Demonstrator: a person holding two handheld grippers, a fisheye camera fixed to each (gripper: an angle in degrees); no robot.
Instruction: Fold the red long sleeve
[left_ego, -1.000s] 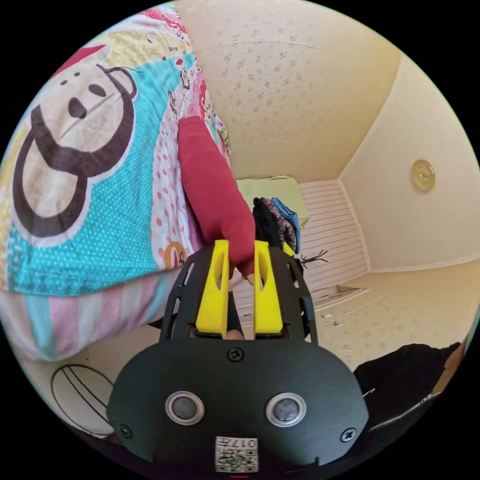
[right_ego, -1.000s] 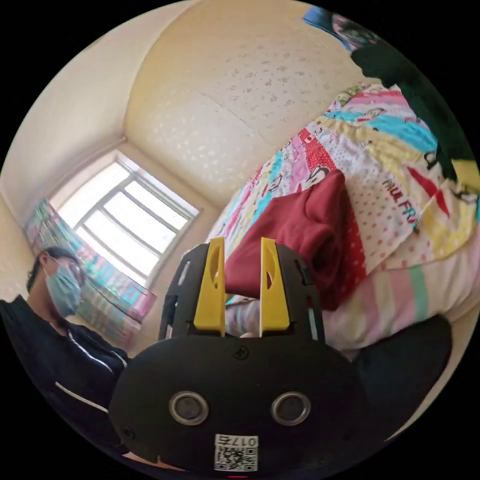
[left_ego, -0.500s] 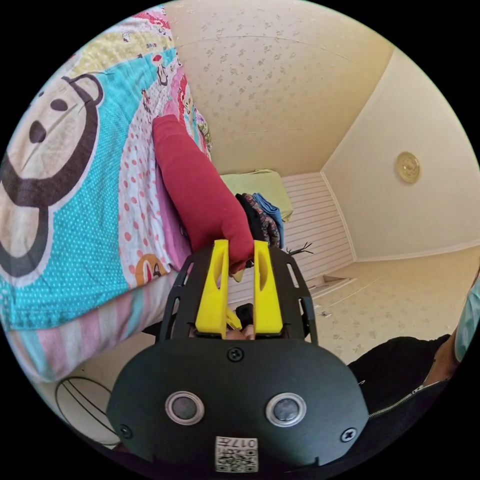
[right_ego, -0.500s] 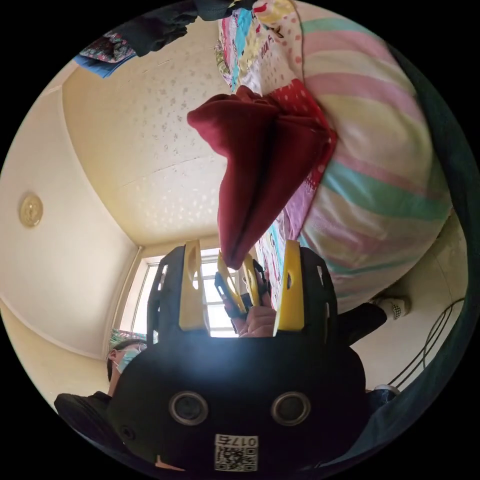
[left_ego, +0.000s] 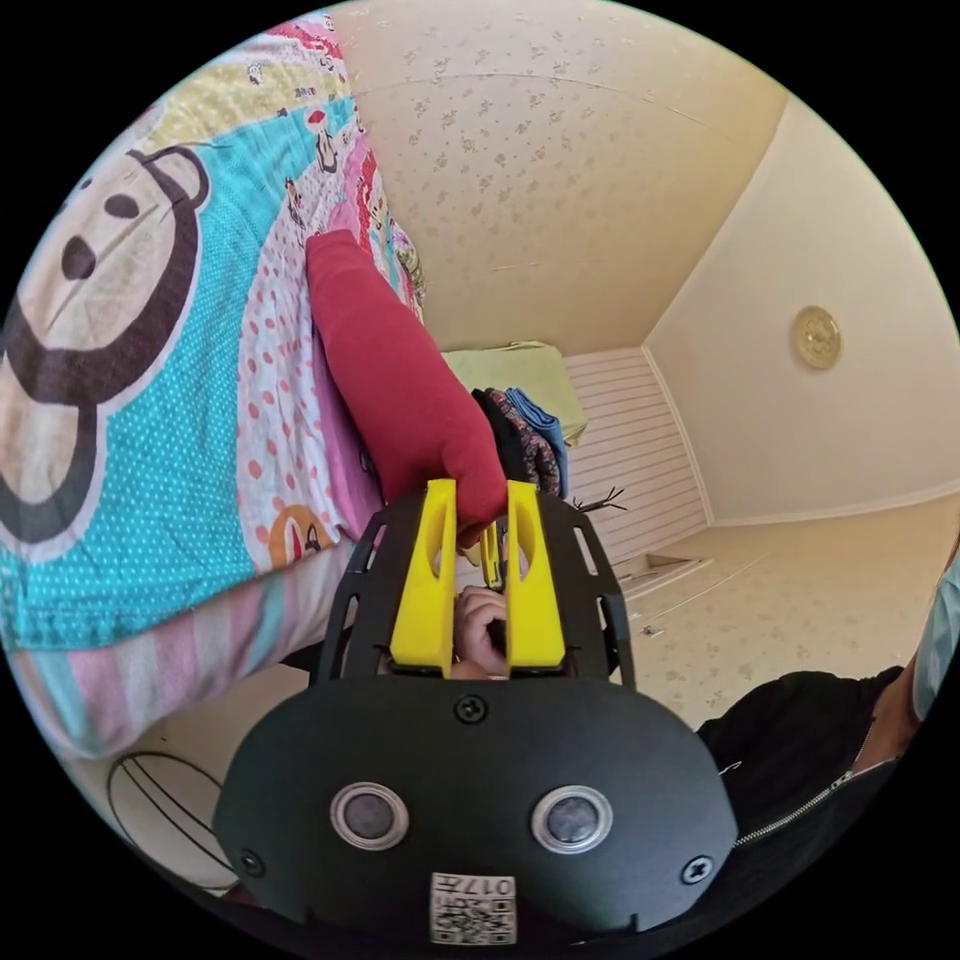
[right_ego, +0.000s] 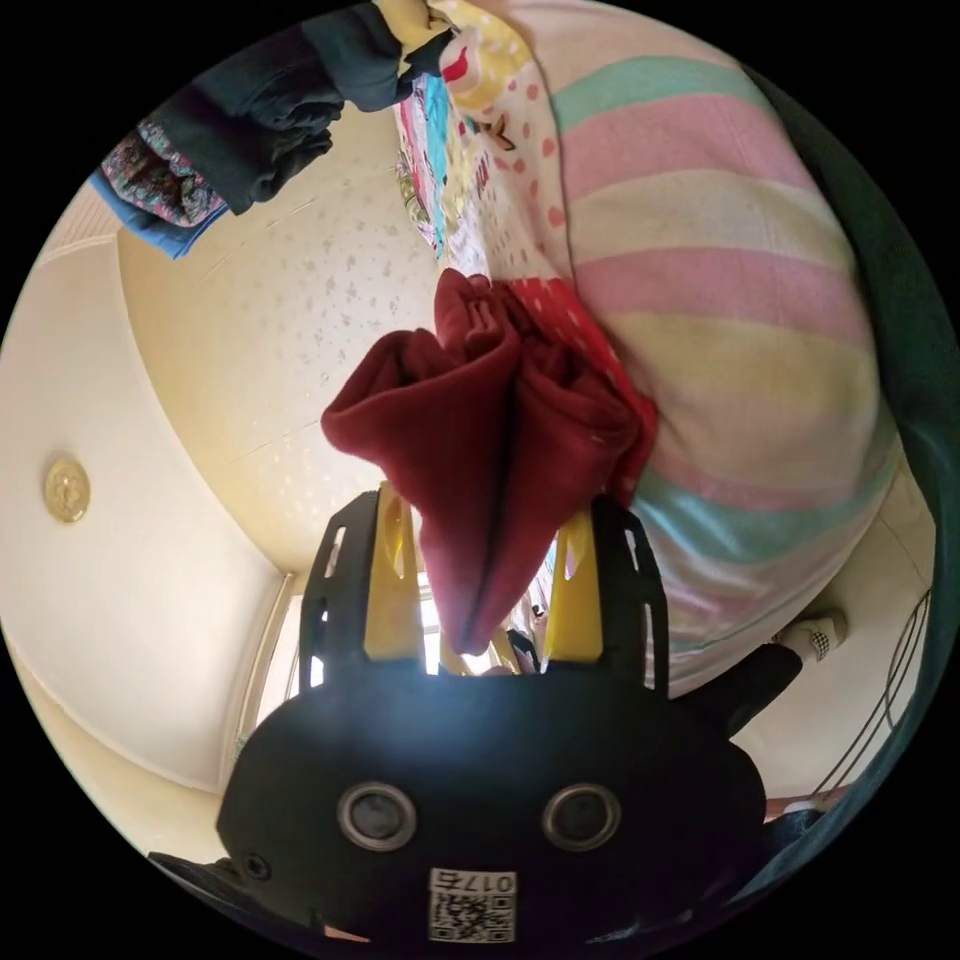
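Garment: red long sleeve (left_ego: 400, 370), bunched, lying at the edge of the bed on a patterned cover (left_ego: 130, 400); one end hangs off the bed's side toward both grippers.
Long axis: in the left gripper view it runs from the jaw tips away along the cover, roughly in line with the jaws.
Left gripper (left_ego: 480, 510): jaws close together with the near corner of the red cloth between the tips; looks pinched, though the contact itself is hidden by the cloth.
Right gripper (right_ego: 485, 545): jaws spread wide; the folded hanging end (right_ego: 490, 470) drops into the gap between them, seemingly with no pressure from either jaw.
Cross-check: a second pair of yellow jaws and a hand (left_ego: 482, 625) show between the left jaws, so the two grippers face each other at the same end.
Nearer tool: both at that end; the left has it.
Judgement: next move turns on the right jaws closing on the hanging end.
Risk: a thick bunch may slip or catch only one layer.
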